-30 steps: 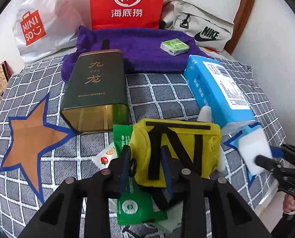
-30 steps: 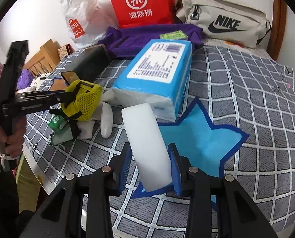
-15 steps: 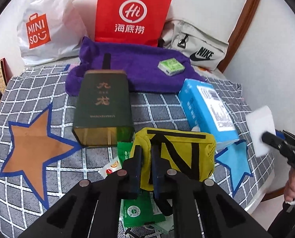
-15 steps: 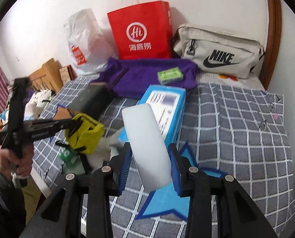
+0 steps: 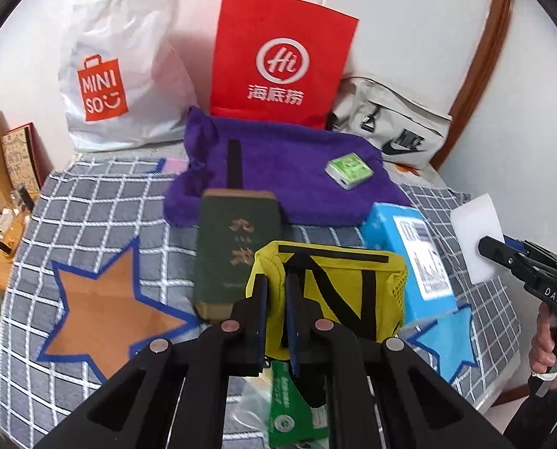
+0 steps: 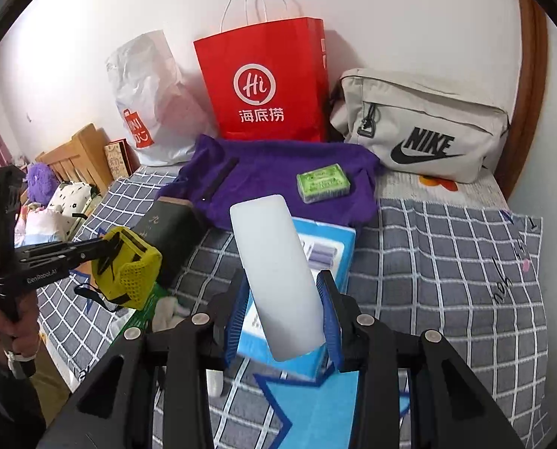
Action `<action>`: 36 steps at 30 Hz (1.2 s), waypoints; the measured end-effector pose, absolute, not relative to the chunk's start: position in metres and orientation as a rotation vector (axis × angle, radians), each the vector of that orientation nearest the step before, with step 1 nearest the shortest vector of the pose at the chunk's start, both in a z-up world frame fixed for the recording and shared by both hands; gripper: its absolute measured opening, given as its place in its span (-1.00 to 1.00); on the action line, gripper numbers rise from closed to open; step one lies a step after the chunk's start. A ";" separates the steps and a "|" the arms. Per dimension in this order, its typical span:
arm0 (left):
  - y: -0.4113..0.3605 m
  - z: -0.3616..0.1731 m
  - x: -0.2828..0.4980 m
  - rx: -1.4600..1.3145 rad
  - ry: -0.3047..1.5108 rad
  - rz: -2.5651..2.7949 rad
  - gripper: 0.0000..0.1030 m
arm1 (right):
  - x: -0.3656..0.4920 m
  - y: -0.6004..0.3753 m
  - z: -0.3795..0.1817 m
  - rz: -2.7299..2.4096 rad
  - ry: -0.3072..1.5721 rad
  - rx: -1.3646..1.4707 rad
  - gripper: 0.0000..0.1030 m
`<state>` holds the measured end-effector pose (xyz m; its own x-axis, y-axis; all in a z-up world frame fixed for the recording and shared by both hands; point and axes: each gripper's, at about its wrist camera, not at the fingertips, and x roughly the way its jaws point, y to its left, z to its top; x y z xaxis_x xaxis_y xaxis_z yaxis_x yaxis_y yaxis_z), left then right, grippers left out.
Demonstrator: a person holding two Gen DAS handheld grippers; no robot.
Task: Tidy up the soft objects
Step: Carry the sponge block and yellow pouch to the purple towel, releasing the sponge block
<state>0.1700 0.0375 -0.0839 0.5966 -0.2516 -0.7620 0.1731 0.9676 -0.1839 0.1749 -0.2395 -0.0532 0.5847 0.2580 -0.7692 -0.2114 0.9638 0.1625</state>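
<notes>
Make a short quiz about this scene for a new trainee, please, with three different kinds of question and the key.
1. True or false: the right gripper is empty.
2. Multiple choice: the left gripper is shut on A) the green packet, B) the yellow mesh pouch, C) the dark green tin.
3. Fill in: the small green box lies on the ______ towel.

Key
1. False: its jaws clamp the white sponge block.
2. B.
3. Purple.
</notes>
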 end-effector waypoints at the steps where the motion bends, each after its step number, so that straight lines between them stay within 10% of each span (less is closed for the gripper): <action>1: 0.039 -0.082 0.173 -0.091 0.897 -0.236 -0.82 | 0.179 -0.239 -0.053 0.272 0.908 0.048 -0.28; 36: 0.056 -0.071 0.314 -0.097 0.897 -0.088 -0.82 | 0.356 -0.261 -0.108 0.249 1.034 0.042 -0.28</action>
<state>0.3145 0.0560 -0.0708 0.6209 -0.1173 -0.7751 0.0357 0.9919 -0.1215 0.3564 -0.2614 -0.1080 0.4856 0.2241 -0.8450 -0.1847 0.9711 0.1514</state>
